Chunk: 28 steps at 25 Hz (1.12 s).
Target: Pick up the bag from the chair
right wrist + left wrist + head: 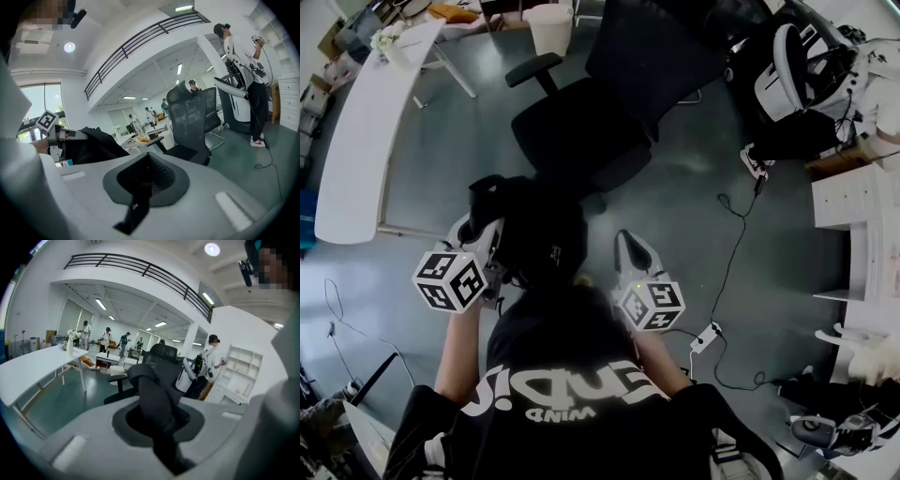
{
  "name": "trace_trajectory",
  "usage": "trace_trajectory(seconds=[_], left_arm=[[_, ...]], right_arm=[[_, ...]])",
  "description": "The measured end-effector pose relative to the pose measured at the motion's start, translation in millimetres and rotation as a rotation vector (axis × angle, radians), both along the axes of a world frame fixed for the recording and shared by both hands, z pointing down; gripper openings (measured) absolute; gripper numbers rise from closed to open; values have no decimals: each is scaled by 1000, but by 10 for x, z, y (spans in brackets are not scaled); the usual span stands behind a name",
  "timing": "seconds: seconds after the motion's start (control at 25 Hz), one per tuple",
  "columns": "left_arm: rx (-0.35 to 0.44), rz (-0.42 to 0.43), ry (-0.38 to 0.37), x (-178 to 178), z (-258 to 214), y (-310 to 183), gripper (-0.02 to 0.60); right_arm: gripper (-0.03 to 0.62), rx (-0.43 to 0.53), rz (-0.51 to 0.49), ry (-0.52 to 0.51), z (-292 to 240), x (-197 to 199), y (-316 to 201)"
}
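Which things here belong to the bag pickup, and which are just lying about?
Job: black fabric bag, clamped by the left gripper; right gripper pinching a thin black strap; black mesh office chair.
Lying about: long white table; white waste bin; white power strip.

**Print on a shirt and a strap**

White lettering on the person's black shirt appears upside down in the head view. It is a large word beginning "End", with a small "WIND" under it. A black strap carries tiny white print, too small to read.
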<state>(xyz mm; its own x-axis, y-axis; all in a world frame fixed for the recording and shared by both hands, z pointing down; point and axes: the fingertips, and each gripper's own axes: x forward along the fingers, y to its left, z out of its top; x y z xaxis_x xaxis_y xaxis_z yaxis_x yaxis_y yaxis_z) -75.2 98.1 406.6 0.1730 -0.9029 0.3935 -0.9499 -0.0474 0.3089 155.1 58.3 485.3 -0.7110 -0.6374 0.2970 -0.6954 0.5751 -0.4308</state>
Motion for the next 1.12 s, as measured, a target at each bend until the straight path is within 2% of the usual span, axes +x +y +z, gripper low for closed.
trace_trajectory(seconds=[0.56,0.8,1.12], left_arm=[[-24,9,51,-199,347,224,52],[-36,17,54,-367,521,223,52],[-43,-12,80,-520,600,228,52]], right_arm=[[2,45,0,26,-159,-277,24],[2,70,-5,27,-193,-516,14],[2,72,-11,36,-158,-581,10]])
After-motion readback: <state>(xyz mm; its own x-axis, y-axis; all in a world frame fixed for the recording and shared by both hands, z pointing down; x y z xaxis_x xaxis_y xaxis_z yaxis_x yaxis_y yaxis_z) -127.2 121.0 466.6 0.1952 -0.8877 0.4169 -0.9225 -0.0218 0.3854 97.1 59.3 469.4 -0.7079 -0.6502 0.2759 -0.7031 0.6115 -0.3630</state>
